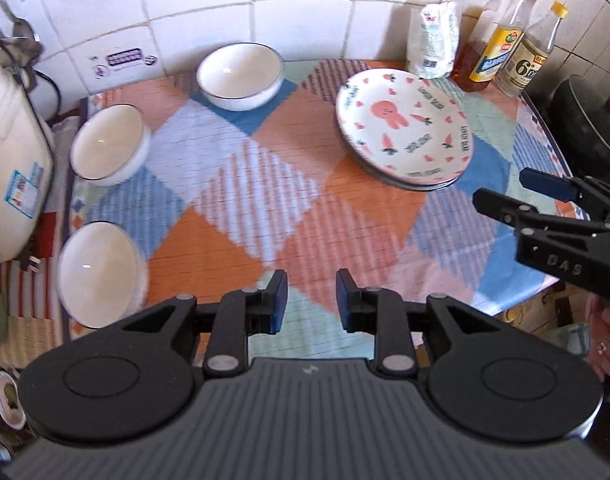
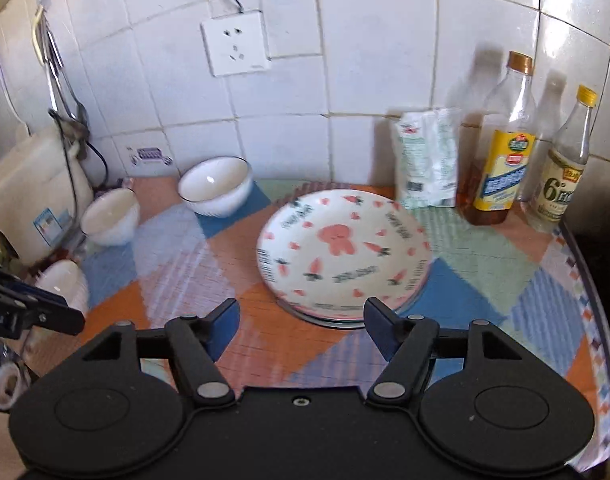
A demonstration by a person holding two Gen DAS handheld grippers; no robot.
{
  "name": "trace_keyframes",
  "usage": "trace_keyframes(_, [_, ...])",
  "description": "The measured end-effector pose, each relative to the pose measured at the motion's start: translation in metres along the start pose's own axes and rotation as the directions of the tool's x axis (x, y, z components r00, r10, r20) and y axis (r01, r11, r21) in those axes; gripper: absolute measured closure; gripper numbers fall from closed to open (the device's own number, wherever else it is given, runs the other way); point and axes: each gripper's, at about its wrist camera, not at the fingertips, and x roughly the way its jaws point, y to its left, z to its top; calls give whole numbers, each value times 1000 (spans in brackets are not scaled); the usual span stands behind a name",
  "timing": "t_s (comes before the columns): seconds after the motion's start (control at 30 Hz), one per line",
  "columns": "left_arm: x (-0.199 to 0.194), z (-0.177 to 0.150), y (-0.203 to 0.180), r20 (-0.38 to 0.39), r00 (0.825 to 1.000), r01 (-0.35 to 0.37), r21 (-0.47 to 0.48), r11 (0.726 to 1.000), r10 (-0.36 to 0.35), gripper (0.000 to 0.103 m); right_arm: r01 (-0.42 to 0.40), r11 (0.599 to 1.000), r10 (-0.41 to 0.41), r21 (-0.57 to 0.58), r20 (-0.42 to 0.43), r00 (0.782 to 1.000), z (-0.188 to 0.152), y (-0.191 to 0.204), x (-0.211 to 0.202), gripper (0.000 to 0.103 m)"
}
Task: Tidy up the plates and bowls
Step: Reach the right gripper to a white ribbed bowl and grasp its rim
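Hovering over the near edge of the patchwork-patterned tablecloth [image 1: 265,184], both tongs are empty: the left gripper [image 1: 311,304] has its jaws parted by a modest gap, and the right gripper [image 2: 301,320] stands spread wide with nothing between its blue pads.

In the left wrist view, a plain white ceramic bowl [image 1: 99,274] sits nearest at about eight o'clock, a second white bowl [image 1: 109,142] beyond it at ten o'clock, and a third, dark-rimmed white bowl [image 1: 241,74] by the tiled wall at eleven o'clock, all three well apart. At one o'clock lies the stack of round plates [image 1: 405,126], the top one white with a pink cartoon figure, carrots and hearts; past it stand a white packet and two clear bottles.

The plates look already gathered, so nesting the scattered bowls seems the step in hand. The left gripper likely needs to swing toward the nearest bowl, straddle its rim and pinch firmly, since glazed ceramic may slip.
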Motion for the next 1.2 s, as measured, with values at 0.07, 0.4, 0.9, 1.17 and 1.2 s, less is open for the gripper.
trace_keyframes(0.07, [-5,-8,22,11,1000,1,6,1000,-1,76,-20,1000,20,13,24,1000,-3,19,-3,30])
trace_keyframes(0.4, [-9,-20,112,15,1000,-4,43,999,4,71,-128,988,136,-82,105,985,-16,124,-1,30])
trace_keyframes(0.9, [20,-55,220,-14,995,-96,-113,989,95,57,-263,954,264,-141,-13,964,-31,223,73,30])
trace_keyframes(1.17, [43,-65,241,17,995,-94,-116,989,97,49,-247,968,247,-36,-7,969,-51,246,97,30])
trace_keyframes(1.2, [46,-66,243,17,996,-90,-124,988,93,49,-257,966,257,-27,-20,966,-51,249,102,31])
